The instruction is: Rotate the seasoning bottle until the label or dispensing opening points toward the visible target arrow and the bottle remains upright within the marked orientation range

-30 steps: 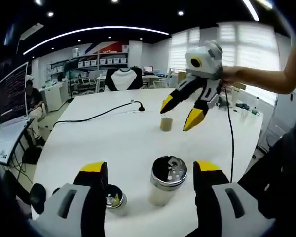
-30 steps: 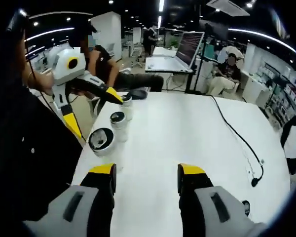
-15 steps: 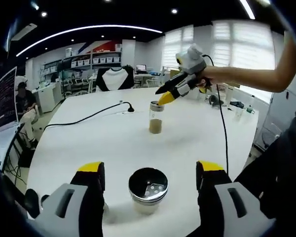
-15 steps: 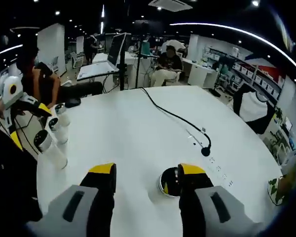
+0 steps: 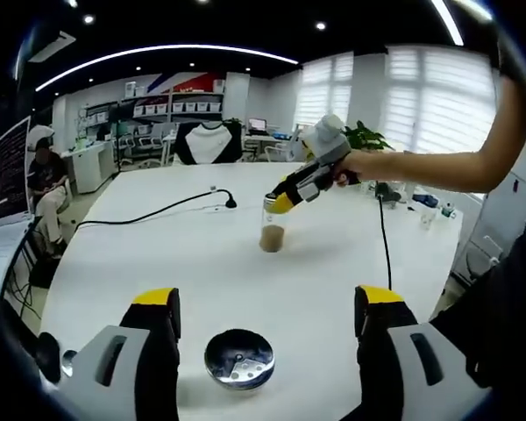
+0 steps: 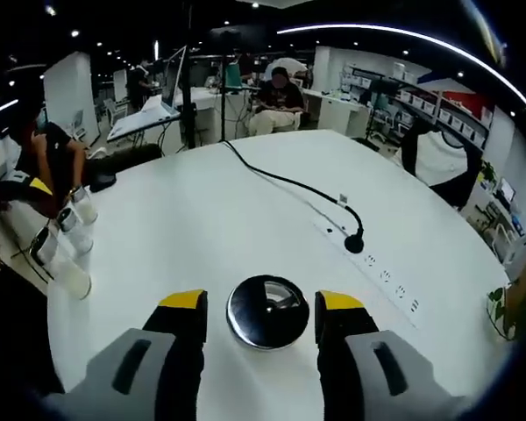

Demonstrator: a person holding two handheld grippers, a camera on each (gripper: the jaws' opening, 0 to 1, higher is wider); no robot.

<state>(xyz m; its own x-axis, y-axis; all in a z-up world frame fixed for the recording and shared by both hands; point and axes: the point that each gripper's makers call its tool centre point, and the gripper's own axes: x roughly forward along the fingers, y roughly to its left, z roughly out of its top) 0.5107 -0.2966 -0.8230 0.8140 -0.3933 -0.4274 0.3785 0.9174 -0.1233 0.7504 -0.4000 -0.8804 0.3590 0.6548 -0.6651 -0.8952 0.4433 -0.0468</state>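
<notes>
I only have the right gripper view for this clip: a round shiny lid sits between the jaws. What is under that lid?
Observer: The left gripper view shows a clear seasoning jar standing upright on the white table, with brown contents in its lower part.
Operator: And where is the left gripper?
Observer: The left gripper has its jaws open on either side of a second, metal-lidded shaker and is not touching it.
Operator: How does the right gripper come at the jar?
Observer: The right gripper slants down onto the jar's top, held by a person's hand.
</notes>
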